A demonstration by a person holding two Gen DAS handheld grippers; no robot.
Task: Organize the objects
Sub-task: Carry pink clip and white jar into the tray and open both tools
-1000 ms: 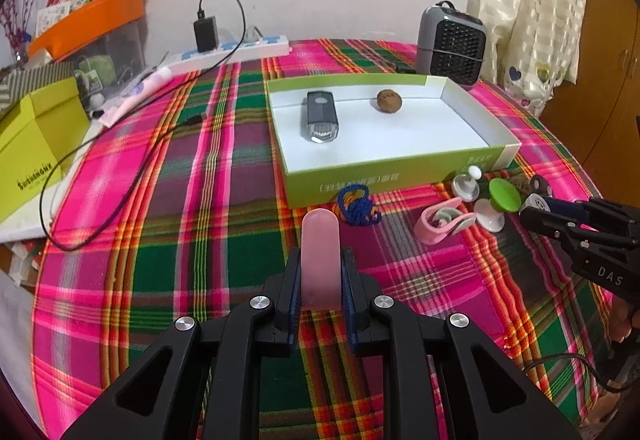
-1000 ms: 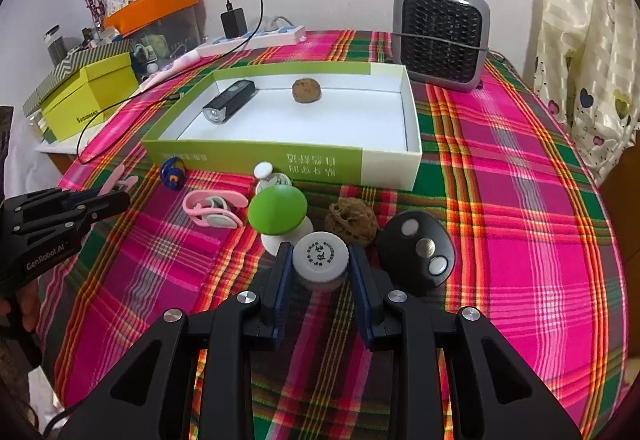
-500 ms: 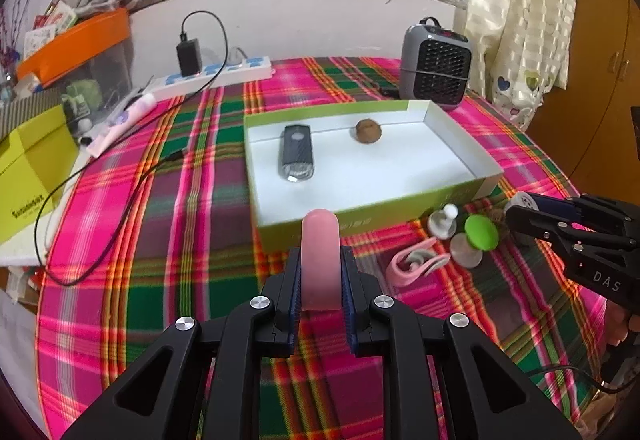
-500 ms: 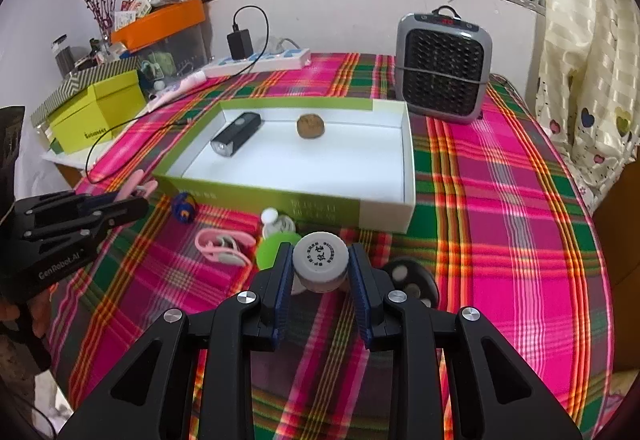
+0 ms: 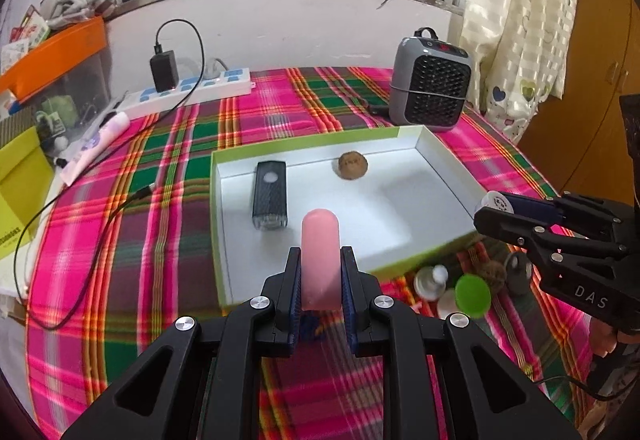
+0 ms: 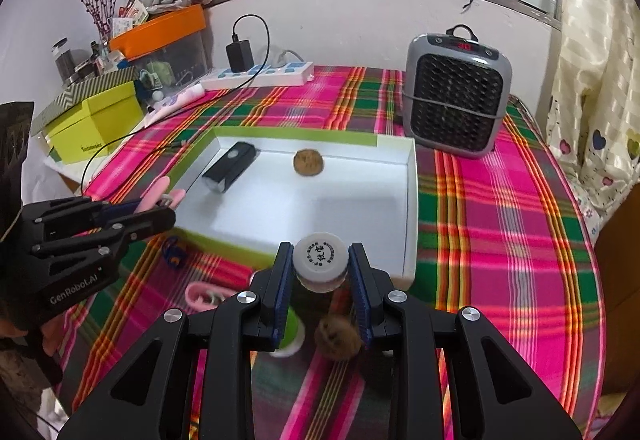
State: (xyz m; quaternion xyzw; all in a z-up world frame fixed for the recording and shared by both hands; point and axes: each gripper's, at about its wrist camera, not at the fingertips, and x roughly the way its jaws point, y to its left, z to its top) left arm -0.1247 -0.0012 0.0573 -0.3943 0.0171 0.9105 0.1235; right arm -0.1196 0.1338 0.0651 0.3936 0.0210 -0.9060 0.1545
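I see my left gripper (image 5: pixel 320 272) clamped on the pink capsule-shaped piece (image 5: pixel 320 252), held over the near edge of the green-rimmed white box (image 5: pixel 448 167). My right gripper (image 6: pixel 320 272) is closed around a small white round jar (image 6: pixel 319 260) above the box's near right corner. Inside the box lie a black flashlight (image 5: pixel 270 199) and a brown walnut (image 5: pixel 352 166), apart.
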